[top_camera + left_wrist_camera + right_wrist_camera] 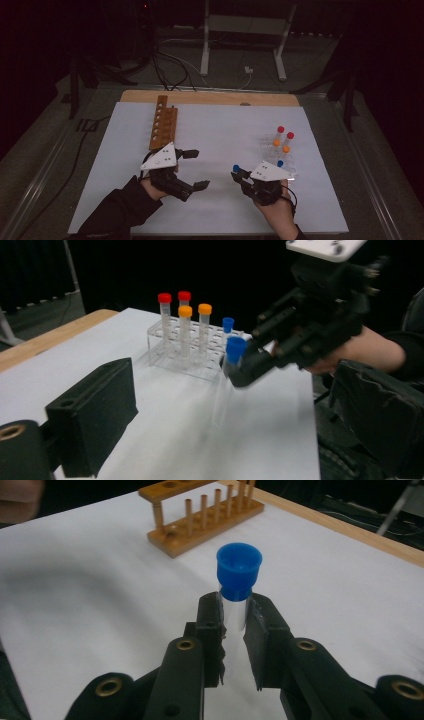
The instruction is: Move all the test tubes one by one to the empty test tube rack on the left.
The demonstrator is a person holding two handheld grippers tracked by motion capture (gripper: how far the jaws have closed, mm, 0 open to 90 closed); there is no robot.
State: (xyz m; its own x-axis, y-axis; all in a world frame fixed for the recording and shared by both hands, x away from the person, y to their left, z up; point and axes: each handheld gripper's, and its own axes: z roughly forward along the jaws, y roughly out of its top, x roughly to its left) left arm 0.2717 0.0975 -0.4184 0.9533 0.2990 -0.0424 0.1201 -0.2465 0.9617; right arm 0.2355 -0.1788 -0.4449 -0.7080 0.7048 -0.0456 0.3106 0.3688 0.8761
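- A clear tube with a blue cap [238,577] is pinched between the two black jaws of the right gripper [234,625]; the jaws are pressed against the tube's sides just below the cap.
- In the high view the right gripper [240,175] is held above the white sheet [220,130], near the table's front edge, and the blue cap [236,168] is seen at its tip.
- In the left gripper view the held tube [233,356] is carried roughly upright, lifted off the sheet, just in front of the clear rack [192,352].
- In that clear rack five more tubes are stood: two with red caps [164,298], two with orange caps [204,309] and one with a blue cap [228,323].
- The left gripper [195,170] is held over the sheet with its jaws spread wide apart, and nothing is gripped between them.
- A wooden rack [164,122] is laid on the far left part of the sheet, just beyond the left gripper; its holes are seen unfilled.
- The two grippers are kept apart from each other, with bare sheet between them.
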